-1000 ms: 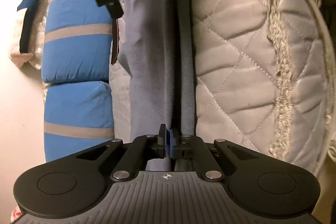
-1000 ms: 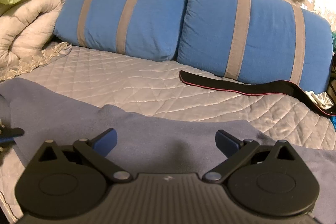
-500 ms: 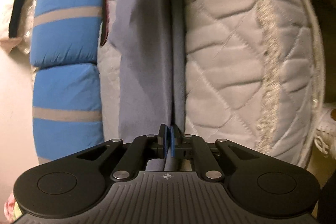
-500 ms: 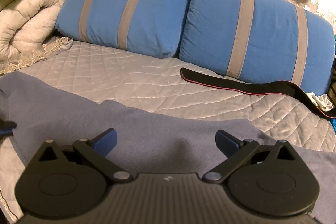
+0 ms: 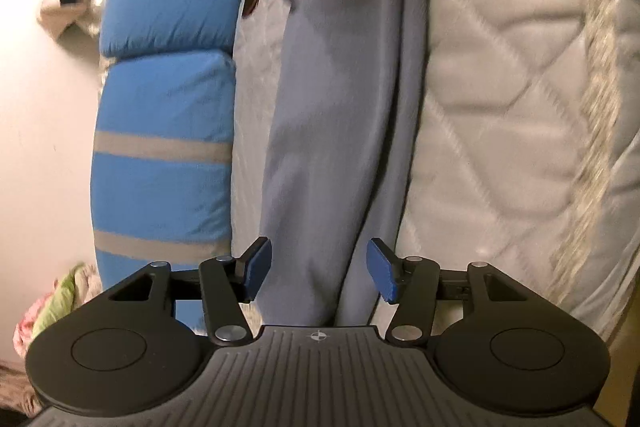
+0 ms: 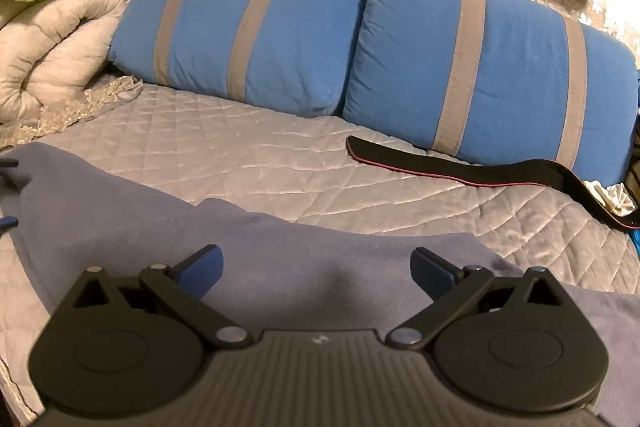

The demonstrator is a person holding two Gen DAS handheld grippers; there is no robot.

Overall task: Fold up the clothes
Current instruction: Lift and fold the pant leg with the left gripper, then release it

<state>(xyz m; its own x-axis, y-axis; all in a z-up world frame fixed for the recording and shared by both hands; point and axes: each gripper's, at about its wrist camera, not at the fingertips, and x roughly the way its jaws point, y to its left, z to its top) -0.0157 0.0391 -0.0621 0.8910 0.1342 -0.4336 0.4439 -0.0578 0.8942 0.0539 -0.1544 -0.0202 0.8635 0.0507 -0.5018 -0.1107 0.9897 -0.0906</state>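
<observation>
A grey-blue garment (image 6: 168, 223) lies folded in a long band on the quilted bedspread (image 6: 260, 163). In the left wrist view the garment (image 5: 332, 115) runs straight away from my left gripper (image 5: 319, 271), which is open with the fabric's near end lying between its blue pads, not pinched. My right gripper (image 6: 316, 269) is open and empty, hovering just above the garment's middle. The left gripper's blue fingertips (image 6: 9, 163) show at the far left edge of the right wrist view.
Two blue pillows with grey stripes (image 6: 360, 47) lean along the back of the bed. A black strap with a red edge (image 6: 460, 171) lies before them. Rolled white and green bedding (image 6: 52, 27) is piled at the back left. The bedspread's lace edge (image 5: 592, 131) marks the bed's side.
My left gripper has opened and let go of the garment's end, which it held pinched before. The right gripper has stayed open, shifting only slightly over the garment.
</observation>
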